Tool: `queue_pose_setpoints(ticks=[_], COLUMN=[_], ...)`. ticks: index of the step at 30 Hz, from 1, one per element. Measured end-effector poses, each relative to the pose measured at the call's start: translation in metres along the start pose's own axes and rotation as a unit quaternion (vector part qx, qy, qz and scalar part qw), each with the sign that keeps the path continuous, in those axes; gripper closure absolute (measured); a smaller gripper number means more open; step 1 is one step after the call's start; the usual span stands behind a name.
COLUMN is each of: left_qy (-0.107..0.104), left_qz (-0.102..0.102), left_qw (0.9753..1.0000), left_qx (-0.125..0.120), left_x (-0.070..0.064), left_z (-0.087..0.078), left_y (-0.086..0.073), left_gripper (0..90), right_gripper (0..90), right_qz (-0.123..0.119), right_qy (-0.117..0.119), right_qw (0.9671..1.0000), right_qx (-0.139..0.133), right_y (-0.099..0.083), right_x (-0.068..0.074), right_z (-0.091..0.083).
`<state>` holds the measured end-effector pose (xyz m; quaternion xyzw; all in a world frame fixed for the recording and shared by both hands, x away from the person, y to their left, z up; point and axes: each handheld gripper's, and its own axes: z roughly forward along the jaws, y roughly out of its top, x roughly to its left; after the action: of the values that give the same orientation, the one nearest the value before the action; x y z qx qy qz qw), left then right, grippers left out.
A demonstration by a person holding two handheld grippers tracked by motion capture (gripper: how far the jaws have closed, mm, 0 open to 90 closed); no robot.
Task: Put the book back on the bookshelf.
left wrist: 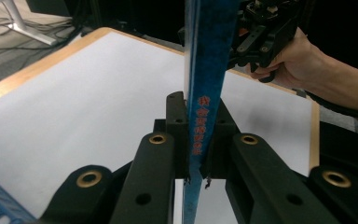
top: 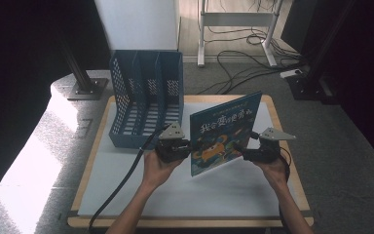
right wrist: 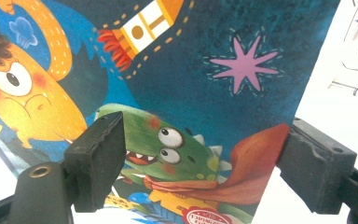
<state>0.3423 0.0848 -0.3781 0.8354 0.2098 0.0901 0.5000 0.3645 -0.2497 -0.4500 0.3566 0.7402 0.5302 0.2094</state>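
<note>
A picture book (top: pixel 224 129) with a dark blue cartoon cover stands tilted on its lower edge over the white table mat (top: pixel 126 185). My left gripper (top: pixel 190 146) is shut on the book's left edge; in the left gripper view the jaws (left wrist: pixel 198 109) pinch the thin blue spine (left wrist: pixel 207 56). My right gripper (top: pixel 247 150) sits at the book's lower right side. In the right gripper view it (right wrist: pixel 205 126) is open wide, with the monster cover (right wrist: pixel 177 70) close in front of both pads.
A blue three-slot file holder (top: pixel 146 97) stands at the back left of the table, openings facing up and toward me. The wooden table edge (top: pixel 190 222) frames the mat. Cables and desk legs (top: pixel 238 34) lie on the floor beyond.
</note>
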Motion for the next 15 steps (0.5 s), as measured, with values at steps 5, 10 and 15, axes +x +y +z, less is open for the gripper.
queue_pose_setpoints(ticks=[5, 10, 15], left_qy=[0.007, 0.019, 0.032], left_qz=[0.000, -0.001, -0.002], left_qw=[1.0000, 0.9998, 0.9994], left_qx=[-0.005, -0.010, -0.013], left_x=[0.003, 0.008, 0.014], left_z=[-0.010, -0.025, -0.042], left_y=[0.003, 0.007, 0.011], left_gripper=[83.3, 83.3, 83.3], right_gripper=[18.9, 19.2, 19.2], right_qz=[-0.004, -0.011, -0.019], right_qy=[0.002, 0.010, 0.018], right_qw=[1.0000, 0.9999, 0.9996], right_qx=[-0.003, -0.009, -0.014], right_y=[0.010, 0.024, 0.039], right_x=[0.004, 0.009, 0.016], right_z=[0.004, 0.013, 0.026])
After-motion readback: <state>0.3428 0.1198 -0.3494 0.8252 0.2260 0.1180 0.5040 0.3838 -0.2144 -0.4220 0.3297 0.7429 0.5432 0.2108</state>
